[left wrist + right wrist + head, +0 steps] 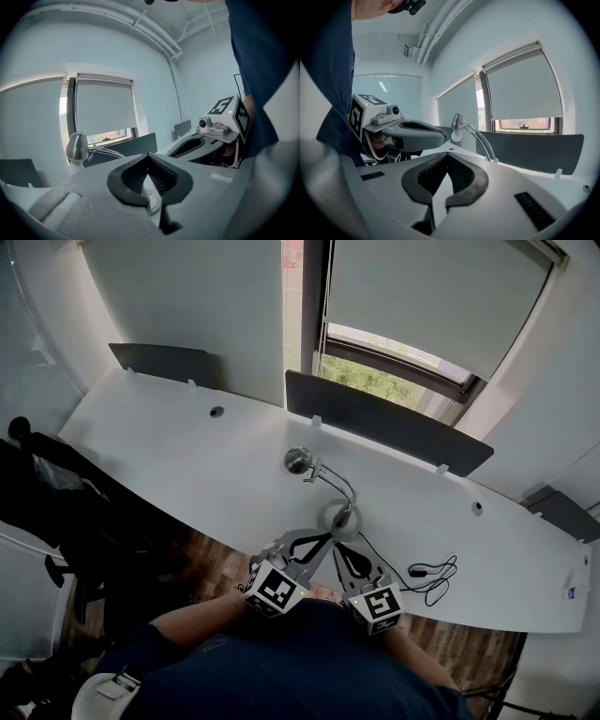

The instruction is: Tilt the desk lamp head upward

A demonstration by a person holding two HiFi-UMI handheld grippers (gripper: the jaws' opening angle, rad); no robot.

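A long white table (187, 456) runs beneath a window (394, 371) with its blind (431, 296) drawn most of the way down, and dark divider panels (375, 418) stand along the table's far edge. The desk lamp (323, 486) stands near the table's front edge. Its round base (339, 518) sits just ahead of the person, and a thin curved arm (336, 482) leads back to the chrome head (298, 461), which is further in toward the panels. From the right gripper view the head (457, 121) hangs with its white bulb facing down. A black cord (427, 573) lies in loops on the table to the right of the base. The left tongs (325, 538) and right tongs (342, 551) are side by side, both pointing at the lamp's base and close to it. Each gripper view shows its own tongs (149, 158) (449, 157) pressed together at the tips with nothing between them, and the lamp stands clear beyond.
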